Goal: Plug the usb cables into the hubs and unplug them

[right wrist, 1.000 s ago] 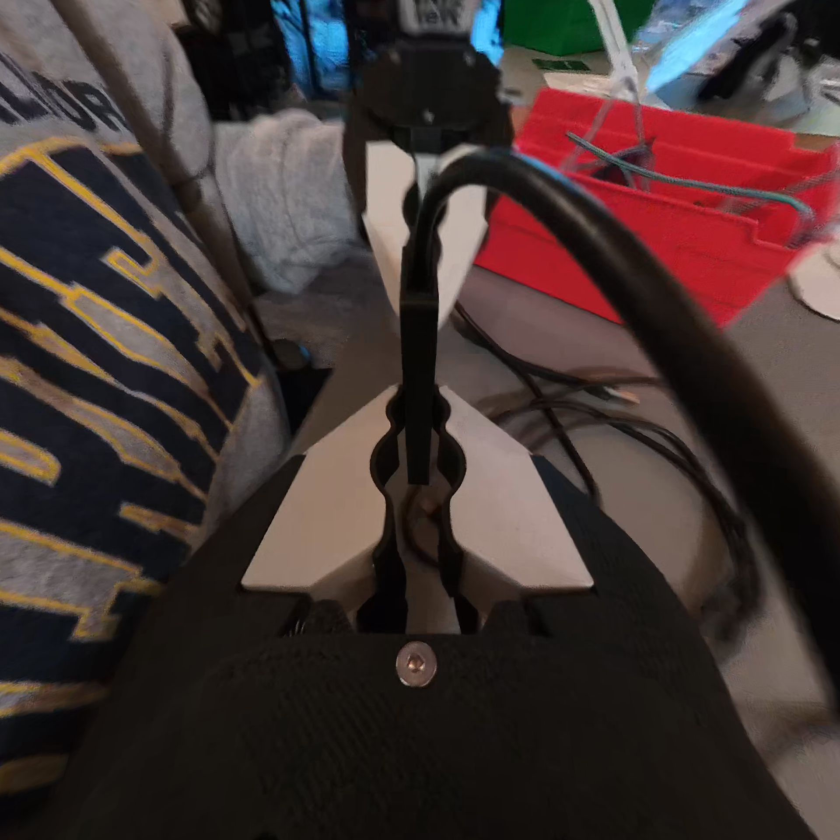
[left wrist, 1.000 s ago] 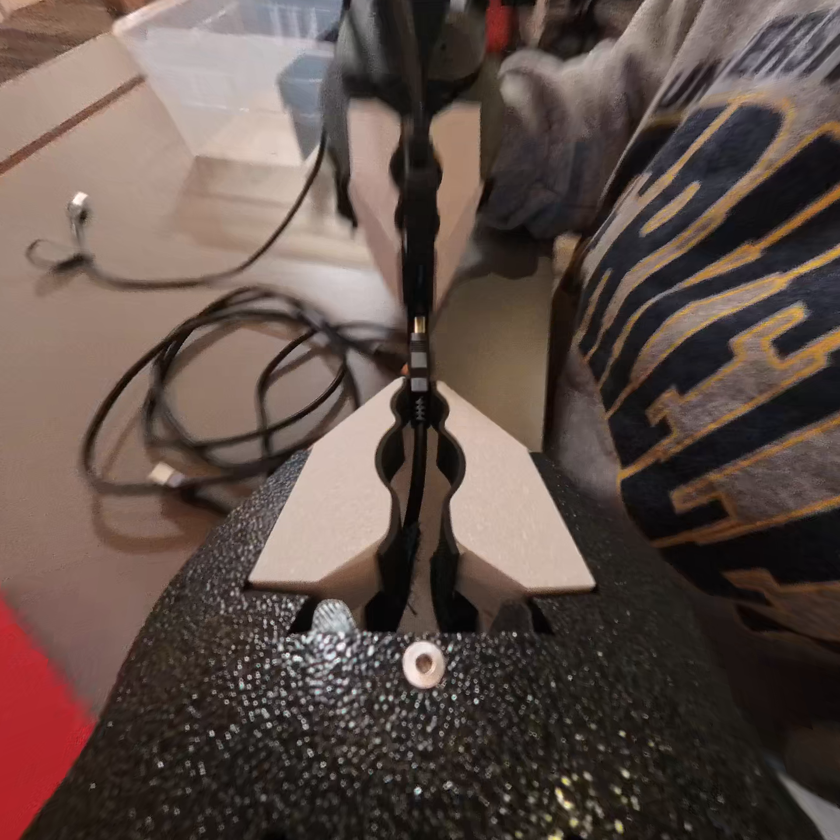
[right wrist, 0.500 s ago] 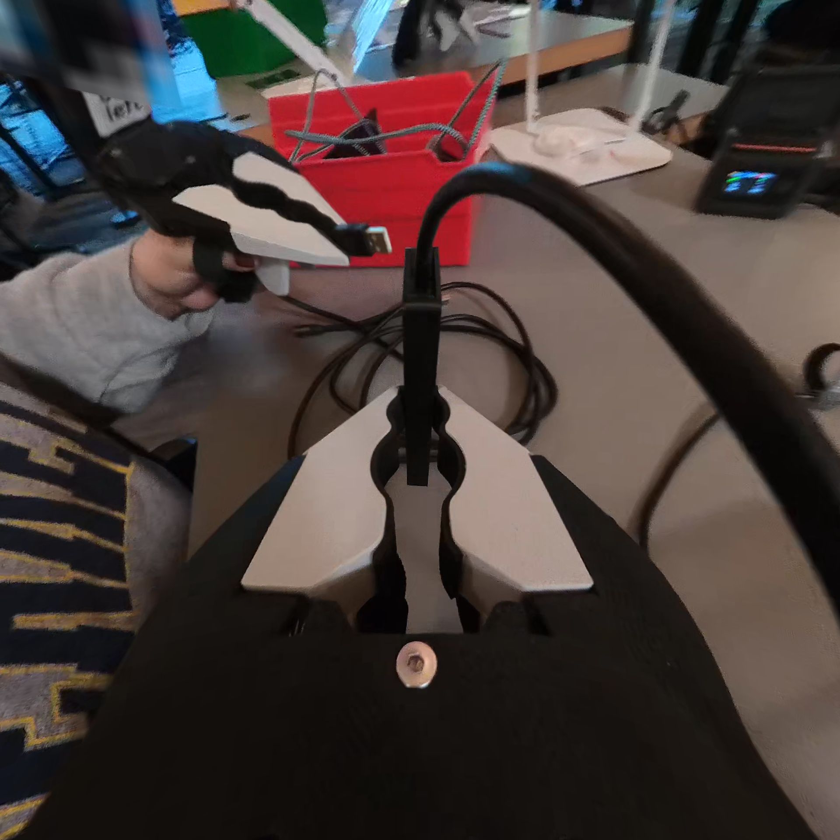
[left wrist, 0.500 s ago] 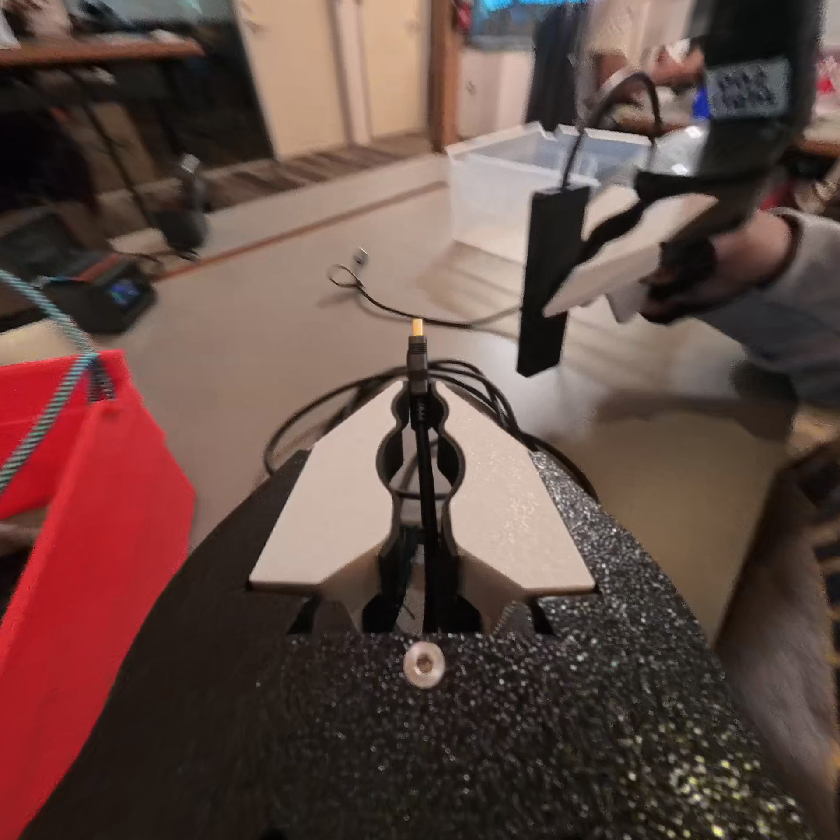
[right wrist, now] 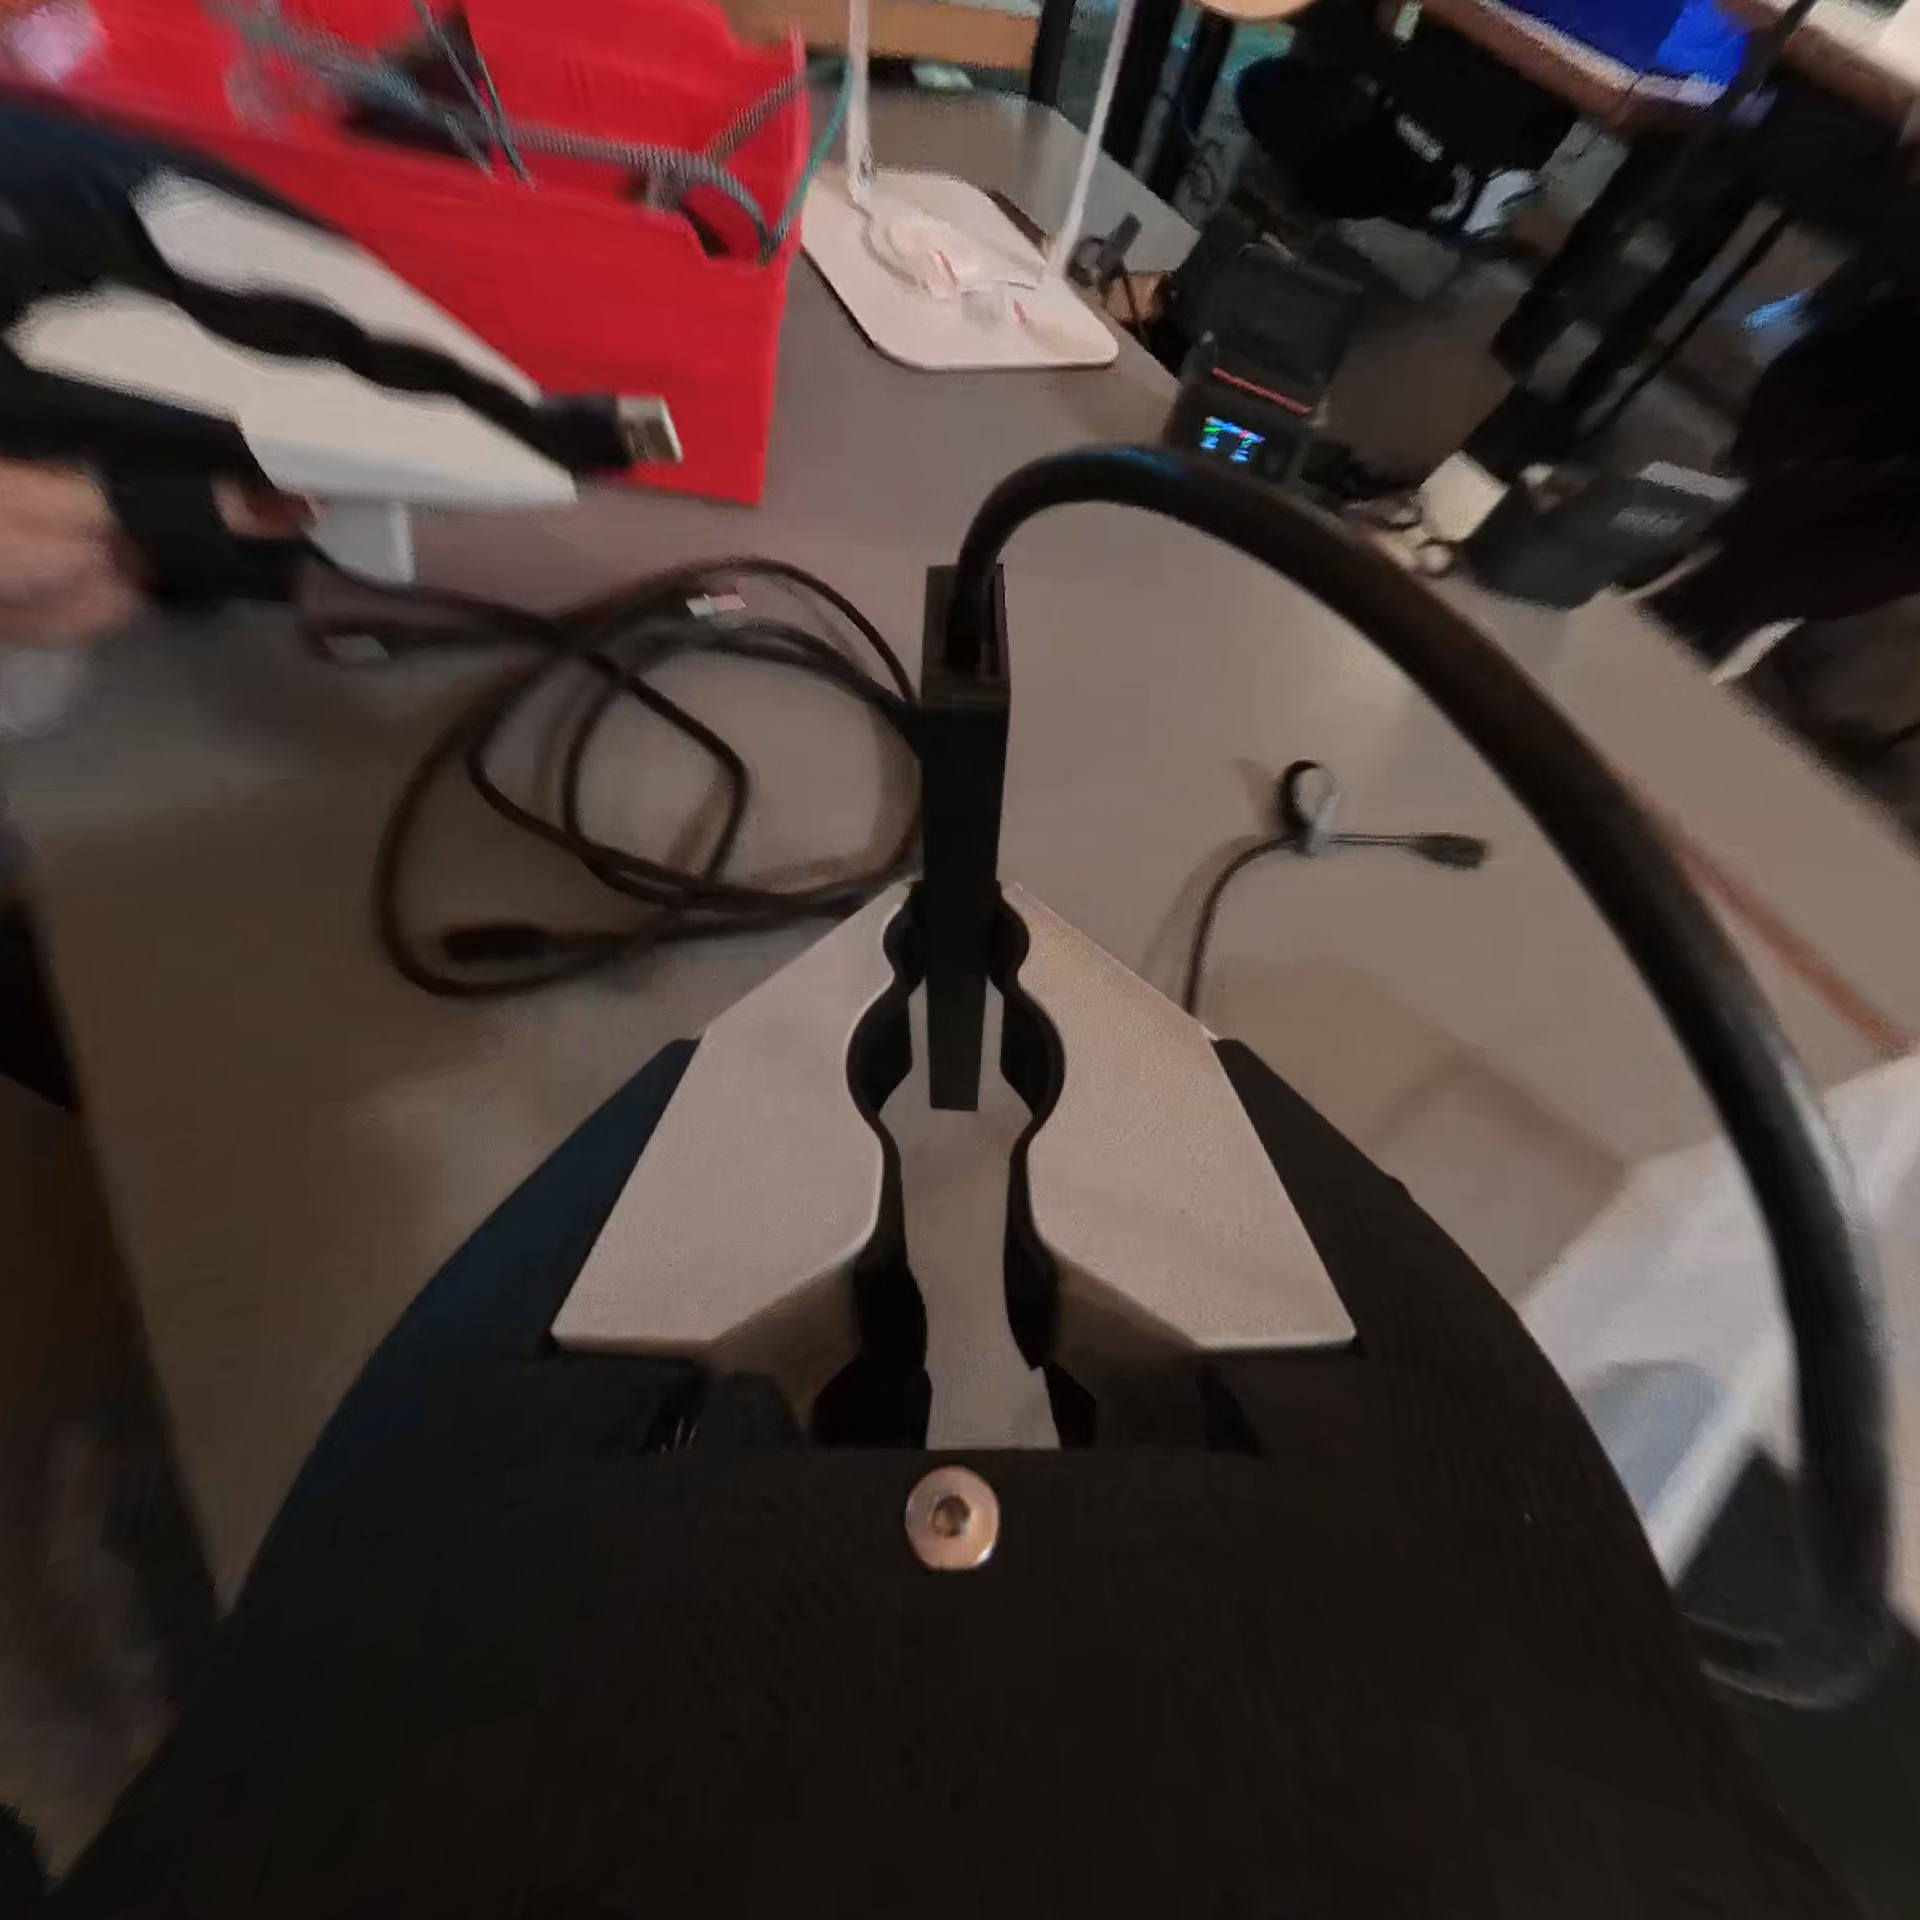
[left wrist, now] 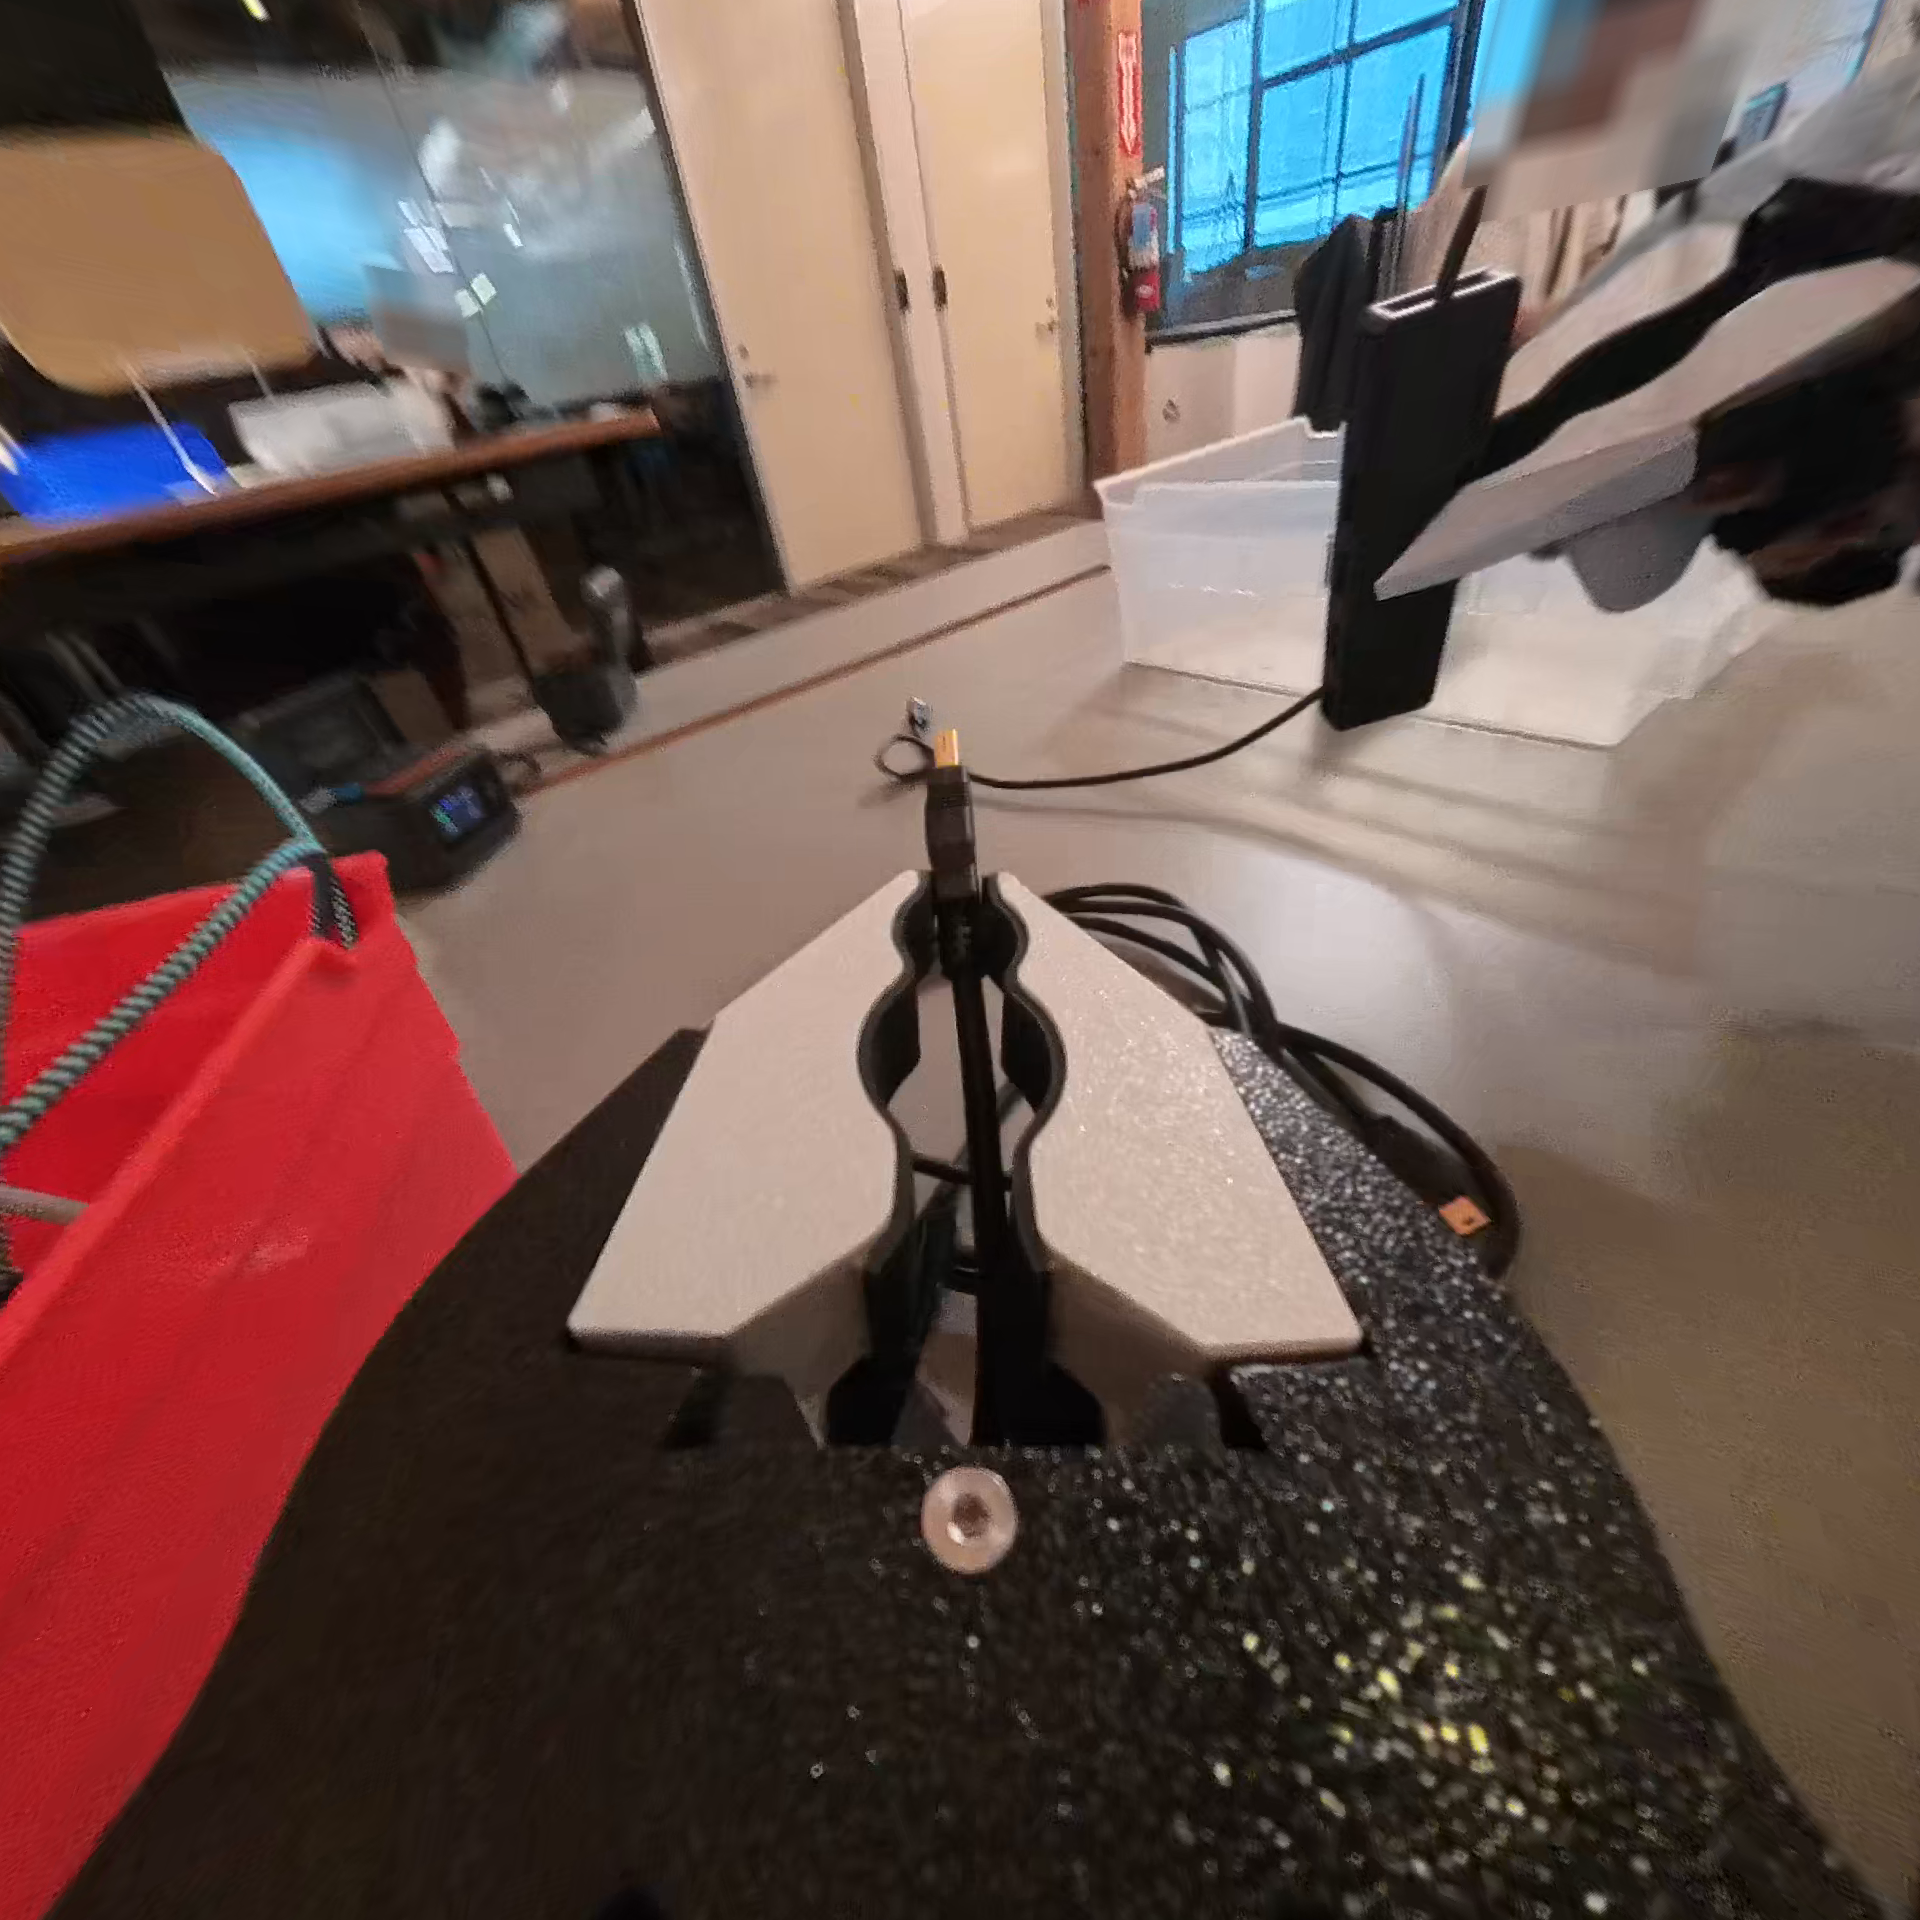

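Hand-held gripper (right wrist: 958,935) around slim black hub (right wrist: 962,831)

Each wrist camera sits close behind own claw, facing forward; both share coiled cables (left wrist: 1226,977) on table (right wrist: 1195,790).

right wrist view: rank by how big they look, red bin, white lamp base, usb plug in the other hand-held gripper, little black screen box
1. red bin, largest by far.
2. white lamp base.
3. black screen box.
4. usb plug, smallest.
The box sits farther back than the plug, so that gap may be understated.
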A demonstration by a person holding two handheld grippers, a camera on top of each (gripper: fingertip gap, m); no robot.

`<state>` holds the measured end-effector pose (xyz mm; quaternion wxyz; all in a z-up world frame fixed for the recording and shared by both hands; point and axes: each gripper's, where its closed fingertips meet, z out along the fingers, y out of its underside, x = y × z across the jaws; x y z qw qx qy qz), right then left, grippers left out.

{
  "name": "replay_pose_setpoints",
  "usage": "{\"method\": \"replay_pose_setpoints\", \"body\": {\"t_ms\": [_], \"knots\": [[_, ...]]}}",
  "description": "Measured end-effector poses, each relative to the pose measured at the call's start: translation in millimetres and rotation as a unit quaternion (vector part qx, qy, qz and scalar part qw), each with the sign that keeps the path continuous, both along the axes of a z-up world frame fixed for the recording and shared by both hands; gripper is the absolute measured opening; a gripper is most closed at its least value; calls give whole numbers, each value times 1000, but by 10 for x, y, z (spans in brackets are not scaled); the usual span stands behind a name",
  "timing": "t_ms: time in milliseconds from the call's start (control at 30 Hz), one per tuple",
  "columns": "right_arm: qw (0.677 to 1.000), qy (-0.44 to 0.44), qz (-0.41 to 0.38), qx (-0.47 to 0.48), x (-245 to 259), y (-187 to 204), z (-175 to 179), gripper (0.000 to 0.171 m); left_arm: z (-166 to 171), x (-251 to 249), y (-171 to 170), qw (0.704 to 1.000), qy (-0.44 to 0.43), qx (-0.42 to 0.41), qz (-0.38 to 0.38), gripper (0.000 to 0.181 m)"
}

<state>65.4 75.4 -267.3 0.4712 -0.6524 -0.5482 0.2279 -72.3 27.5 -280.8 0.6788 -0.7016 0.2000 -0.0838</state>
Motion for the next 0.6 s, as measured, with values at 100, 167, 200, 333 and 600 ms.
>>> {"method": "replay_pose_setpoints", "body": {"t_ms": [100, 167, 200, 333, 600], "knots": [[986, -89, 10, 140, 84, -70, 64, 8, 26, 59, -12, 998, 42, 42, 2, 6], [965, -152, 29, 213, 177, -120, 151, 8, 7, 137, -15, 997, 57, 44, -18, 6], [956, -177, 32, 230, 238, -122, 210, 8, -30, 164, -4, 997, 62, 36, -25, 7], [954, -236, 84, 165, 478, -200, 372, 8, -124, 201, 47, 996, 76, 7, -35, 7], [947, -274, 134, 101, 645, 190, 954, 8, -280, 282, 88, 989, 141, -17, -42, 6]]}}
